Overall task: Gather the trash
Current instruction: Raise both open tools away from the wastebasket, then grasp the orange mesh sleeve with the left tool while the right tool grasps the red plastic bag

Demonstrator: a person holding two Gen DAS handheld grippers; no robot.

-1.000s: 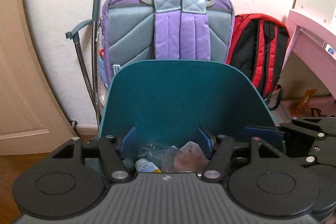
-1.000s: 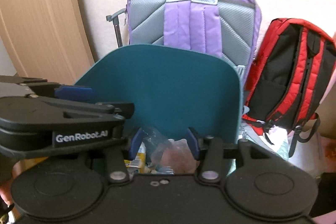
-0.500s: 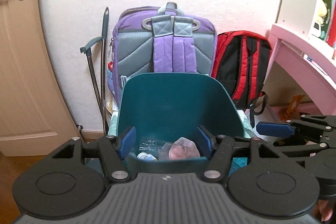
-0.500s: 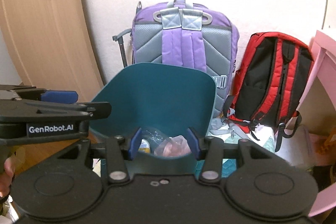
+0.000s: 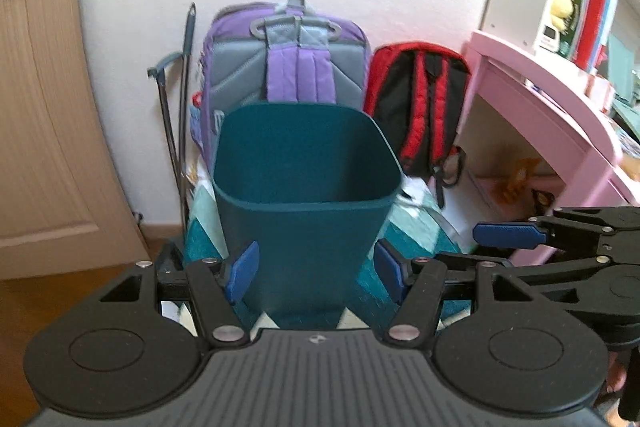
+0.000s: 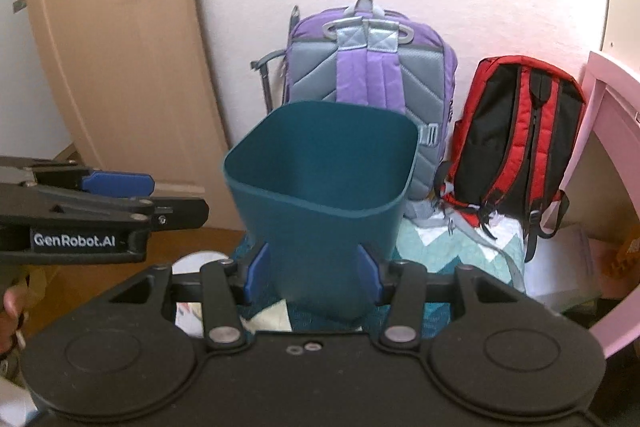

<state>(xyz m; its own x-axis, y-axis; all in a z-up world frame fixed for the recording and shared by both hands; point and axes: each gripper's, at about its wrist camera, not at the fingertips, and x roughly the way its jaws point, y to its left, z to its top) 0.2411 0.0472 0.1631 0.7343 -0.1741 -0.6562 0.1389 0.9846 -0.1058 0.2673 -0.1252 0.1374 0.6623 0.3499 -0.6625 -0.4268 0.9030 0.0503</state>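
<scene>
We hold two grippers, one in each hand. The left gripper (image 5: 316,269) has its blue fingers (image 5: 242,271) apart, and nothing is between them that they touch. The right gripper (image 6: 314,273) has its fingers (image 6: 256,273) apart too, and it holds nothing.

The task's thing is the bin (image 5: 306,195). It is dark green and stands upright on a mat (image 5: 416,223) with green and white zigzags. It sits in the middle, just past our fingers. From here we see its open top and its near wall, but we cannot see down to the bottom, so we cannot tell what is inside.

Behind the bin a purple bag (image 5: 288,67) leans on the far wall. A red bag (image 5: 416,99) stands to its right. A pink desk (image 5: 552,115) is on the far right, and a door (image 5: 36,107) is on the left.

We think we are between trips. Our hands are empty and the bin is not gripped. So the step now looks like going to find more trash.

Next we need to look around the floor and the desk for something to throw away. We need to keep the fingers wide, come down over the trash, squeeze it gently, and carry it back over the open bin. We should take care not to bump the bin, since it looks light and may tip.
</scene>
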